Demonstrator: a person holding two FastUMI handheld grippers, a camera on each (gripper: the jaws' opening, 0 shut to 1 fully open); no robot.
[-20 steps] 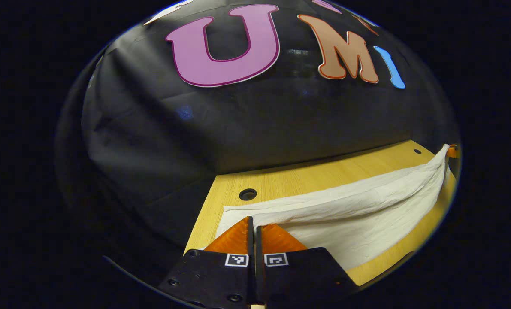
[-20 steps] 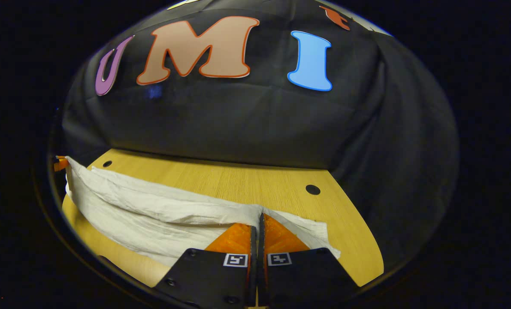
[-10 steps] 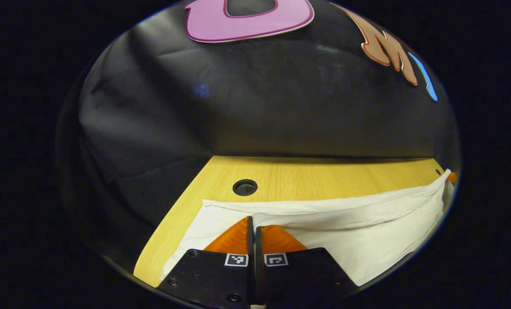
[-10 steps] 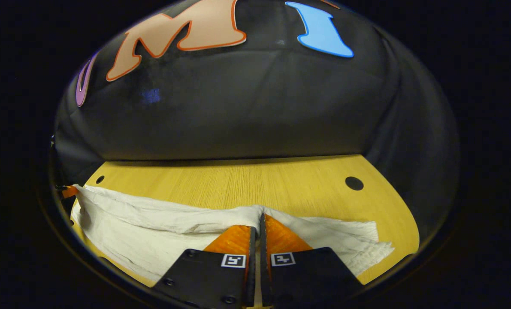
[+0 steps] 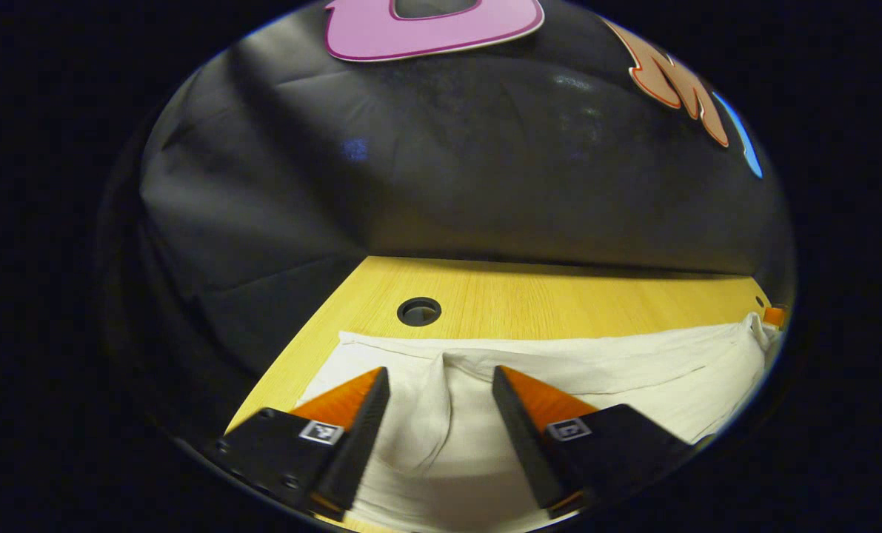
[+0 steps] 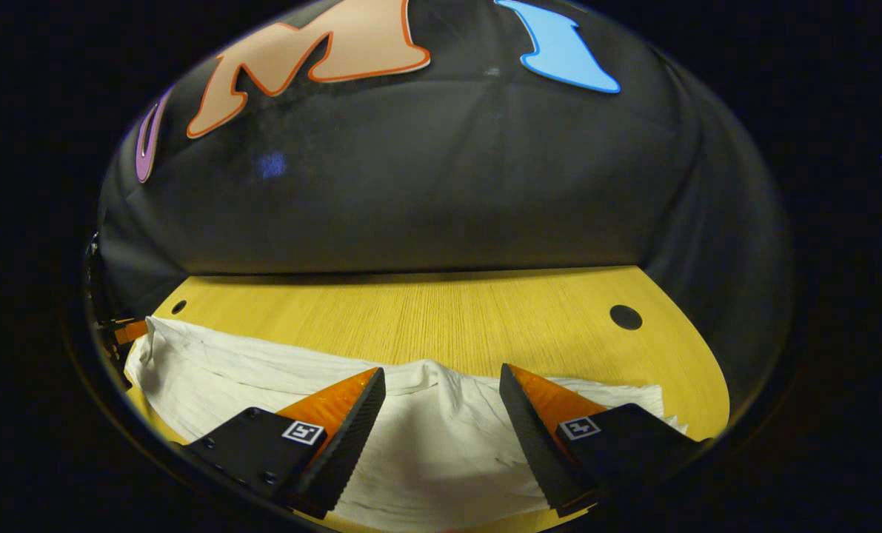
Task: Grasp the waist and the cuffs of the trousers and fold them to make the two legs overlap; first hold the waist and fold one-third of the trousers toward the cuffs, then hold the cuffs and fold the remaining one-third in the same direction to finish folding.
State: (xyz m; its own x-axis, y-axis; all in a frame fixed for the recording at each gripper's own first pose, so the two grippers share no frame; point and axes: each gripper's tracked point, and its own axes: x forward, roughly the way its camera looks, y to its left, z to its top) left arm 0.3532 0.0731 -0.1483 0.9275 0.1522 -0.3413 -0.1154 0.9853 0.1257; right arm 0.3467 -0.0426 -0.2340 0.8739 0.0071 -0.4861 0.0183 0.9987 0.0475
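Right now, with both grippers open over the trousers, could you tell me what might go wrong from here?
1. A pinched ridge of cloth stands between the left gripper's open fingers; it may set as a crease in the white trousers unless smoothed.
2. The right gripper is open over a similar hump, so pulling back low could drag the fold out of line.
3. Near the right gripper the trousers' end lies close to the table edge and could slip off.

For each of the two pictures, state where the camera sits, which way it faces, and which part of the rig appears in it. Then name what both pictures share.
Left gripper view: rides the left gripper, faces the booth wall over the white trousers; own jaws open below.
Right gripper view: rides the right gripper, facing likewise; own jaws open.
Shared: trousers, wooden table, each other's gripper at the edge.
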